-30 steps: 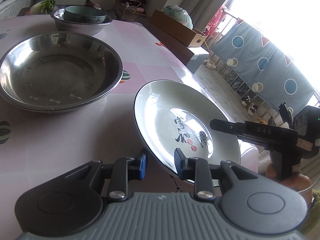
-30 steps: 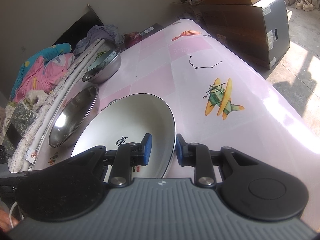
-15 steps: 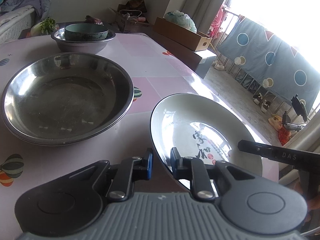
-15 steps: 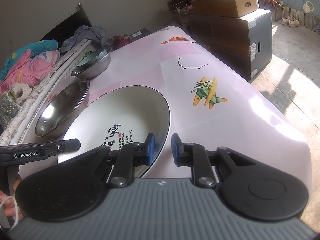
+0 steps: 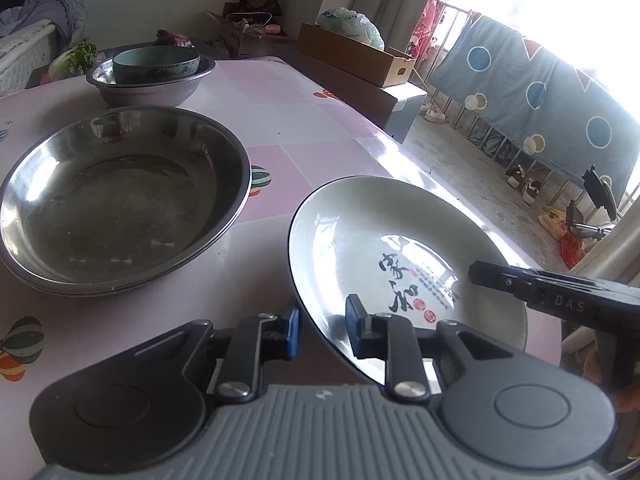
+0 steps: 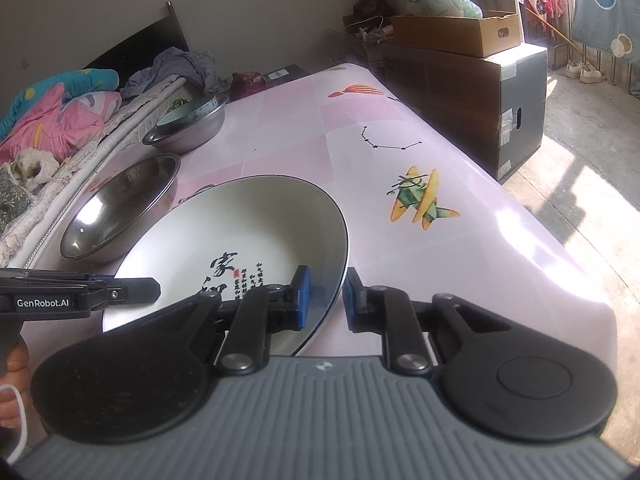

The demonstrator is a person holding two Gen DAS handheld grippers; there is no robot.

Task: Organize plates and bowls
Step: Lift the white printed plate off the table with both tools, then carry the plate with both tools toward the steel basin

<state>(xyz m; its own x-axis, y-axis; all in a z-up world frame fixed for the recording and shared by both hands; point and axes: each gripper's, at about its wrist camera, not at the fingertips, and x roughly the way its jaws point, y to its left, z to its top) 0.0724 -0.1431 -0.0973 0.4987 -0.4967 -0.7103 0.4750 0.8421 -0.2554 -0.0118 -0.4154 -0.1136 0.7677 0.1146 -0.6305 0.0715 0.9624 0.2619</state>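
White plate (image 5: 380,232) with black calligraphy and a dark rim: sits low in both wrist views, over the near corner of the pink patterned worktop (image 5: 300,128). Cannot tell whether it rests flat or is raised at one side.

Left gripper (image 5: 324,326): straddles the plate's near-left rim at the bottom centre of its own view, one finger outside the rim, the other over the white inside. Fingers easing apart, rim between them, a gap showing beside the pads; released, not clenched.

Right gripper (image 6: 325,298): straddles the opposite rim at the bottom centre of its own view, left finger over the plate's inside, right finger just outside the edge. Fingers likewise parting, rim between them, no firm pinch visible.

Large steel basin (image 5: 120,200): fills the left middle of the left wrist view, just beside the plate and apart from it, with a second rim showing beneath it.

Smaller steel basin (image 5: 148,94): stands farther back at upper left, holding a teal bowl (image 5: 156,64) inside it.

Cardboard box (image 5: 360,56): lies beyond the worktop's far edge, upper centre, with a pale plastic bag in it. Blue cloth with circles (image 5: 540,100): hangs at upper right by the bright window.
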